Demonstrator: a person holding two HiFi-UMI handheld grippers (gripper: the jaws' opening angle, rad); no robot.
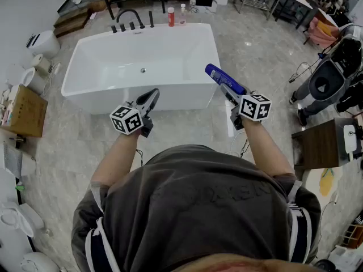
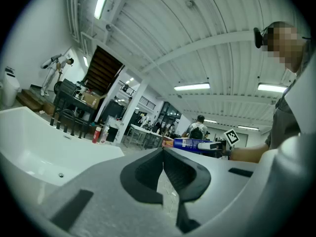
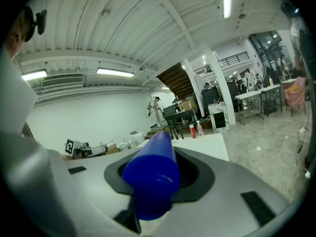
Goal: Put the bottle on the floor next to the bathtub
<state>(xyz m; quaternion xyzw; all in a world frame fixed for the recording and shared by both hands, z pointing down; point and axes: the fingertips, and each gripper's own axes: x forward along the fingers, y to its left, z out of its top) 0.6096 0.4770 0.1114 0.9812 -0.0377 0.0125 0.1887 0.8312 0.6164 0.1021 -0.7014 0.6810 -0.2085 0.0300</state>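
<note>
At the left, the left gripper (image 1: 152,97) is held level in front of the white bathtub (image 1: 91,89). Its tongs are pressed together with nothing between them, so it plays no part for now. On the tub's far rim stand a black faucet (image 1: 129,17) and 2 small bottles, 1 red (image 1: 171,17) and 1 pale (image 1: 182,14); neither is the one being carried.

Further right, the right gripper (image 1: 229,92) has its tongs clamped on the blue bottle (image 1: 218,75). The bottle lies close to level in the air, over the tub's near right corner and well above the floor (image 1: 255,44).

By my reading this is the carrying step: the bottle is grasped but not yet set down. The next move likely calls for swinging it right, clear of the tub's wall, and lowering it to the grey tiles just beside the tub. It then needs turning upright onto its base before the tongs let go.

As for writing, the bottle's label shows only as a pale patch with print too small to read. The marker cubes (image 1: 255,107) carry black-and-white squares and no words. Faint lettering on the person's shirt (image 1: 198,208) cannot be made out.
</note>
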